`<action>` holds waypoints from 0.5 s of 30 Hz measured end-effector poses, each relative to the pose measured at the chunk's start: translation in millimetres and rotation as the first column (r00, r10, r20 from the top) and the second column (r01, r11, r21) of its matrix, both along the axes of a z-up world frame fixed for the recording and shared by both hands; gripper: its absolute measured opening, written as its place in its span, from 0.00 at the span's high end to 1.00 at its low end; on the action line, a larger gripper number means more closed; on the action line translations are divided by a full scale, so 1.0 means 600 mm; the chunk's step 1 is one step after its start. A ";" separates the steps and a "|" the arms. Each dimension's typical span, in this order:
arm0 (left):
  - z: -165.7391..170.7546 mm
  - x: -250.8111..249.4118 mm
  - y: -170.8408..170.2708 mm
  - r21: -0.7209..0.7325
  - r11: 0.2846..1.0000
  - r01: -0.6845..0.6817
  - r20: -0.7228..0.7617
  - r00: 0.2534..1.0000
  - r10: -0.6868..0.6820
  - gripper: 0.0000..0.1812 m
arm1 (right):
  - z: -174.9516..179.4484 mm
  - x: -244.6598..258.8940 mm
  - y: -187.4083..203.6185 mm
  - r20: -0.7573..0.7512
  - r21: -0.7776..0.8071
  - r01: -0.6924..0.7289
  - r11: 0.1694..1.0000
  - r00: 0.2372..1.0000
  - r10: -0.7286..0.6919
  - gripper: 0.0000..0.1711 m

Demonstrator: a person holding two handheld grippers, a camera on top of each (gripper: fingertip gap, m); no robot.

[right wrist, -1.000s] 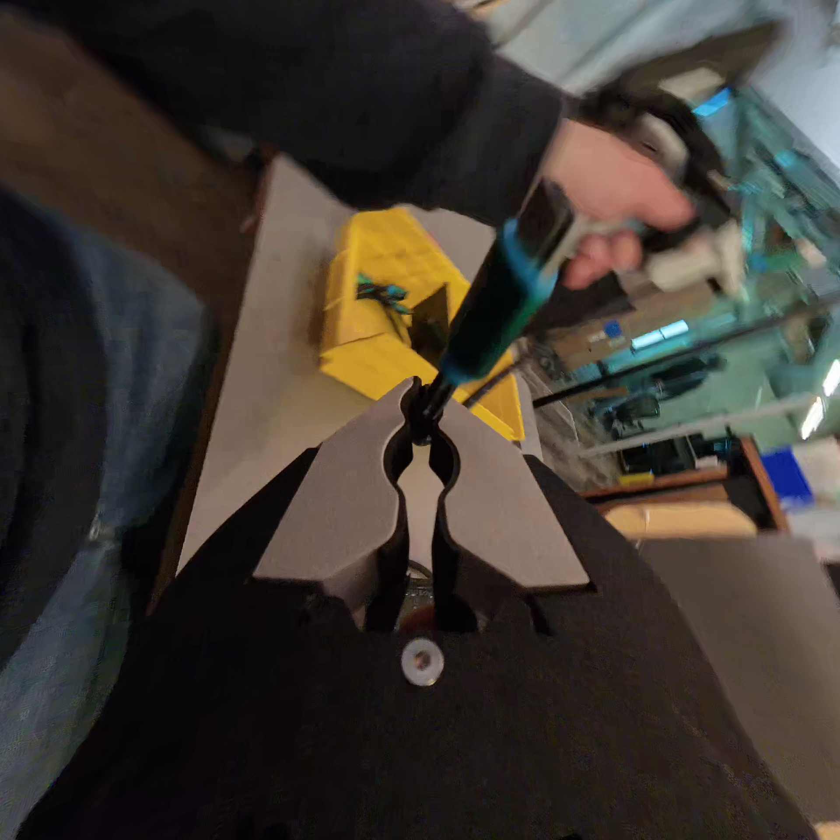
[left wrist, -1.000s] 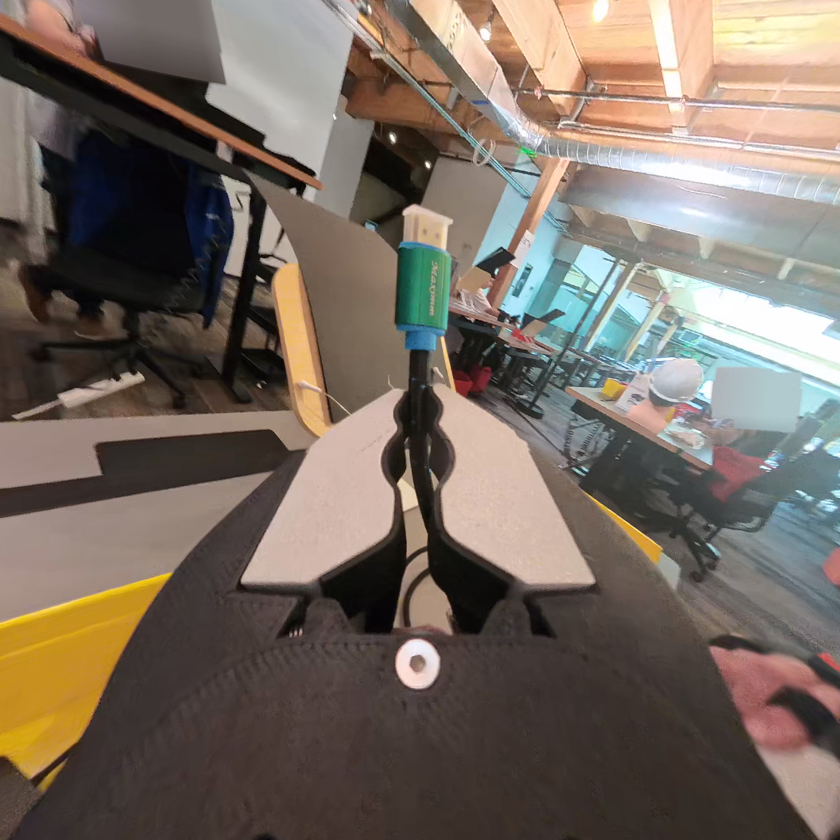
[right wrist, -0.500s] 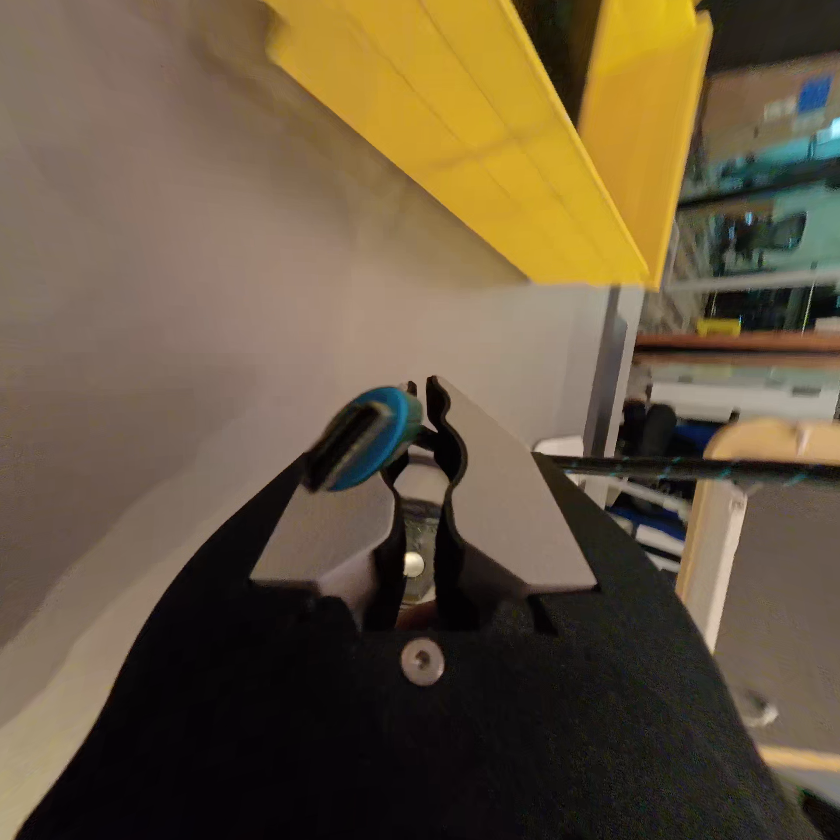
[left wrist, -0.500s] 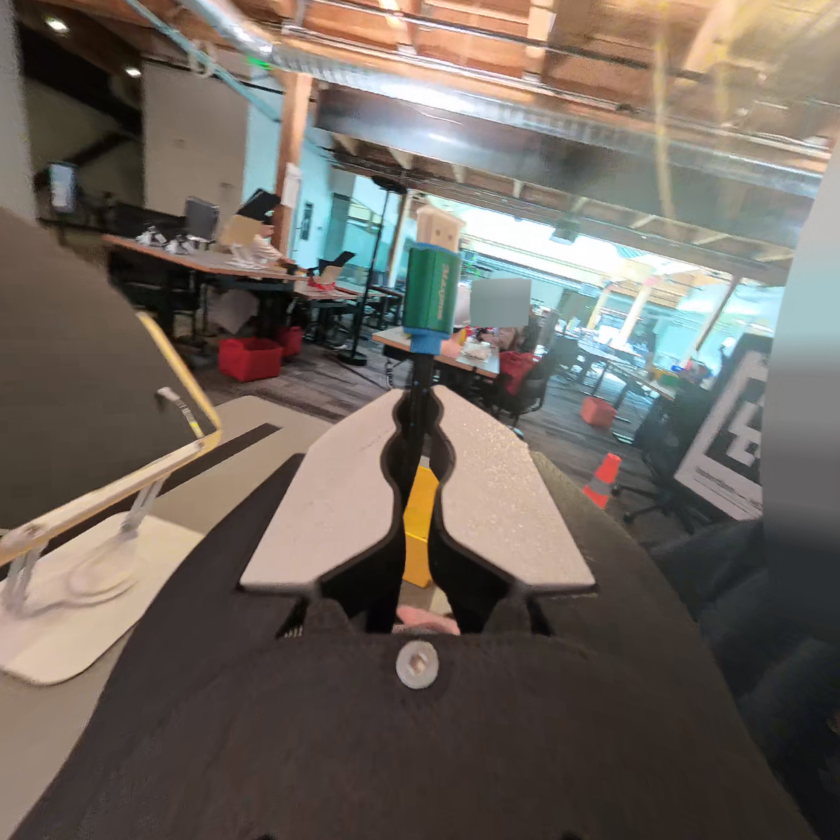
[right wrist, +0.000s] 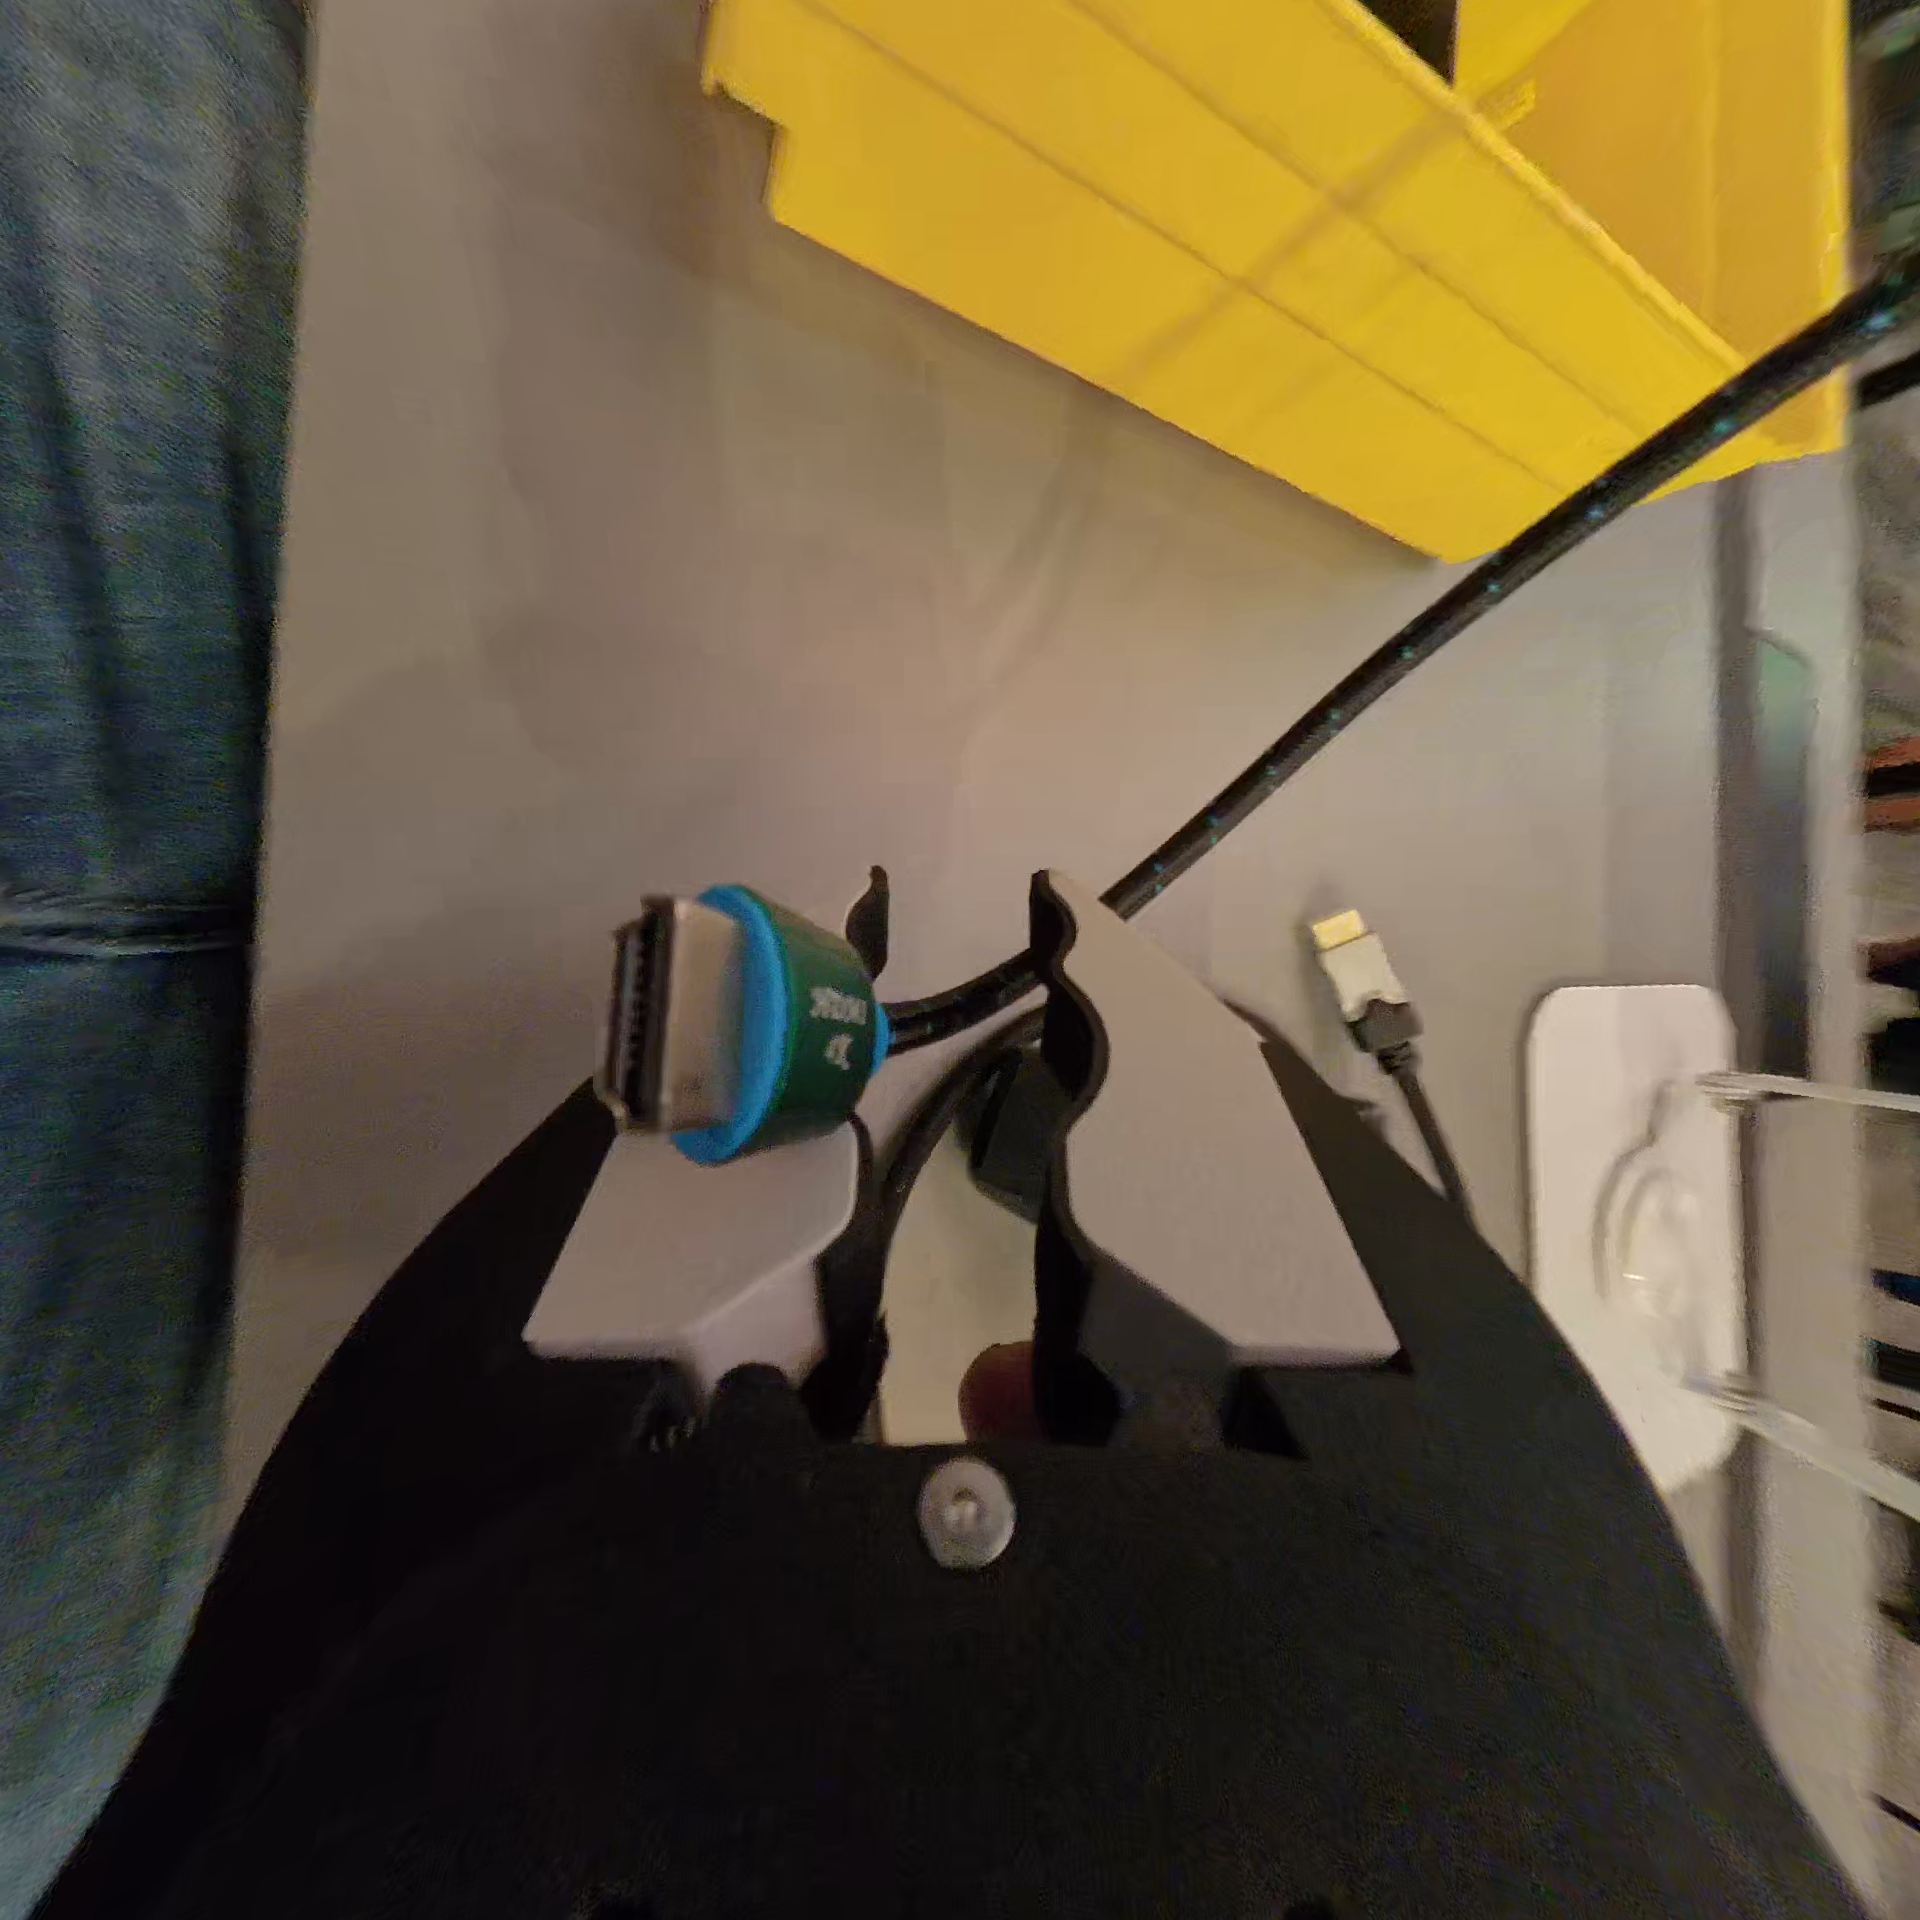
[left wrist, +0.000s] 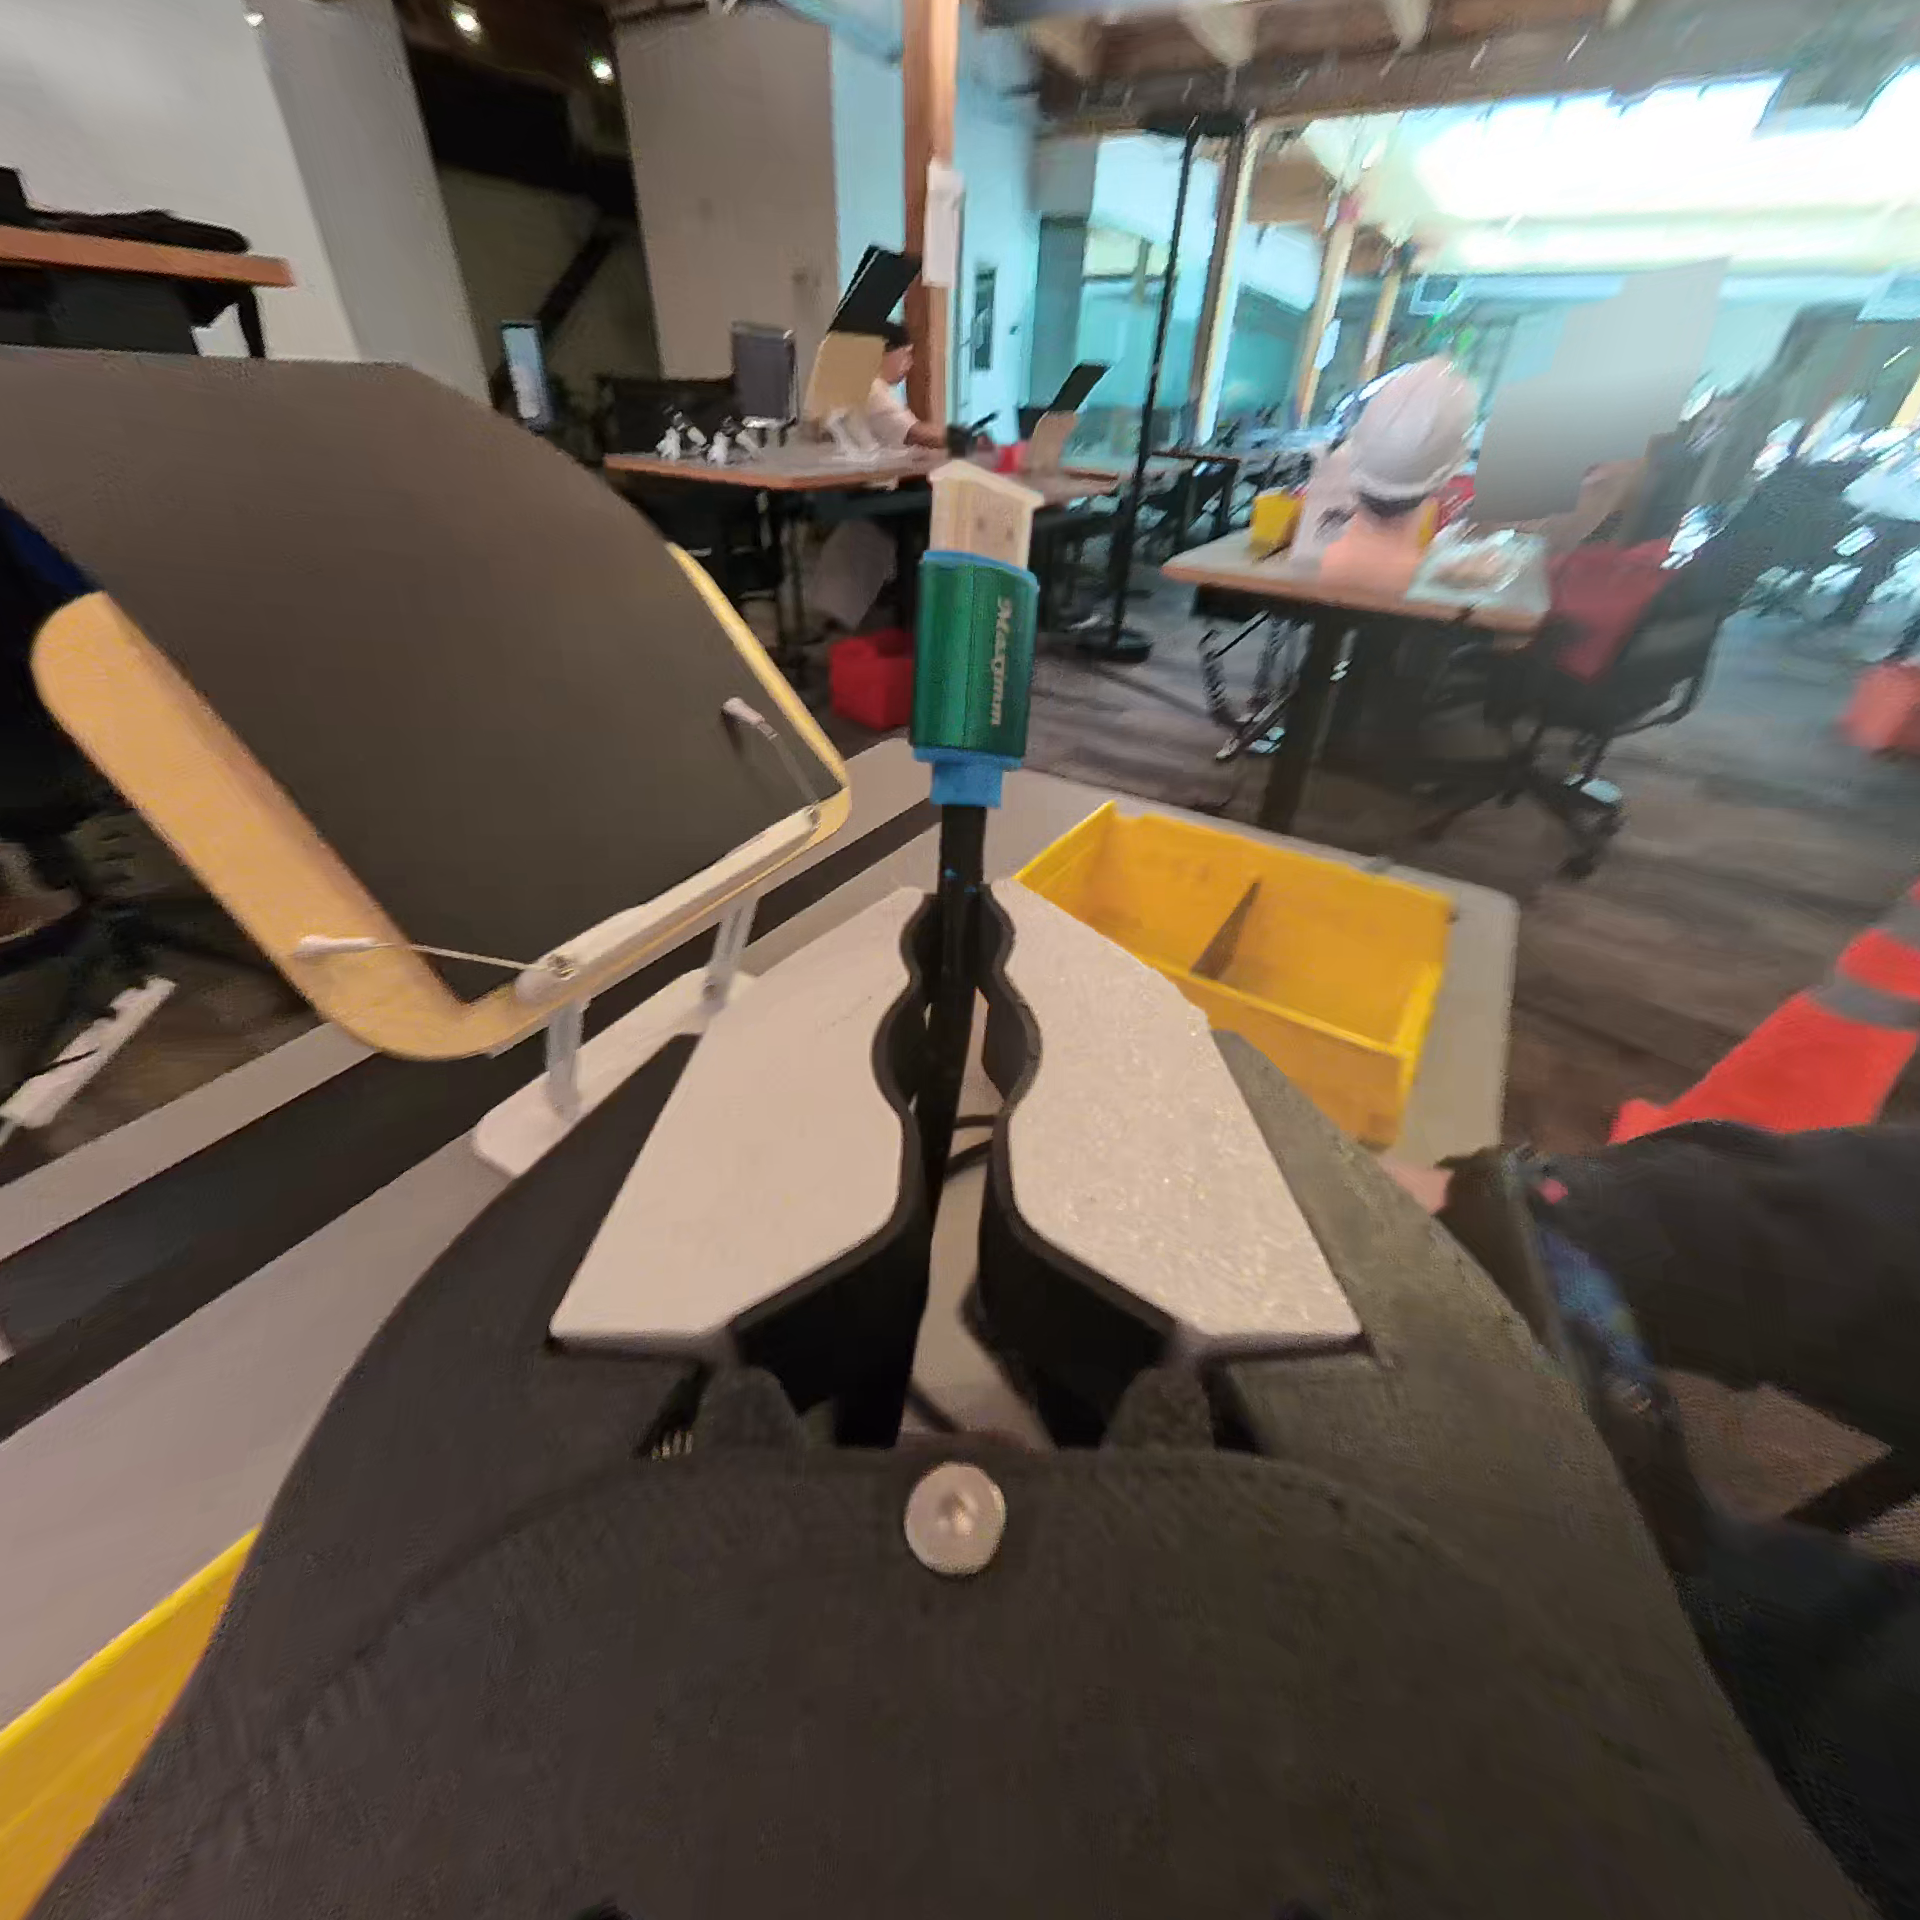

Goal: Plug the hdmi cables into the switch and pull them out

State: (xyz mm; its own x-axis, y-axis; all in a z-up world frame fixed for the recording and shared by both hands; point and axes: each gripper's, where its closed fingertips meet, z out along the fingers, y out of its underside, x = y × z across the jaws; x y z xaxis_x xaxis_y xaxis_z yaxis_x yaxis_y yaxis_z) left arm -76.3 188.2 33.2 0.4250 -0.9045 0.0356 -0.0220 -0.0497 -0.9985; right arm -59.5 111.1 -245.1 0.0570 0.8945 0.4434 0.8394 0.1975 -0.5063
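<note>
The left tongs [left wrist: 954, 914] pinch a braided HDMI cable [left wrist: 951, 997] below its upright green plug [left wrist: 972, 665]. The right tongs [right wrist: 961, 914] stand spread, their plug [right wrist: 743, 1023] drooping over one finger: light, rigid shells on springy cord, so grip the shell itself.

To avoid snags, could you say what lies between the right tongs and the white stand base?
A small grey plug on a thin cable lies on the table, in the right wrist view.
</note>
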 end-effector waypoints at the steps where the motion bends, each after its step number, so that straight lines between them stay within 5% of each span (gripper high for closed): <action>1: -0.008 0.000 0.010 0.007 1.000 -0.018 -0.016 1.000 0.018 0.97 | 0.002 0.007 -0.010 -0.008 -0.059 -0.005 0.998 1.000 0.004 0.81; 6: -0.020 0.001 0.045 0.007 0.998 -0.063 -0.028 0.998 0.063 0.97 | 0.009 0.037 -0.043 -0.075 -0.253 0.006 0.967 0.997 -0.026 0.61; 8: -0.023 0.005 0.053 0.013 0.997 -0.073 -0.047 0.996 0.074 0.97 | 0.022 0.042 -0.053 -0.140 -0.281 -0.012 0.960 0.990 -0.028 0.65; 12: -0.018 0.004 0.064 0.013 0.995 -0.103 -0.050 0.993 0.103 0.97 | 0.071 0.048 -0.079 -0.336 -0.457 -0.082 0.886 0.938 -0.086 0.46; 15: -0.014 0.001 0.072 -0.005 0.992 -0.122 -0.036 0.992 0.122 0.97 | 0.093 0.066 -0.071 -0.394 -0.440 -0.054 0.896 0.909 -0.138 0.47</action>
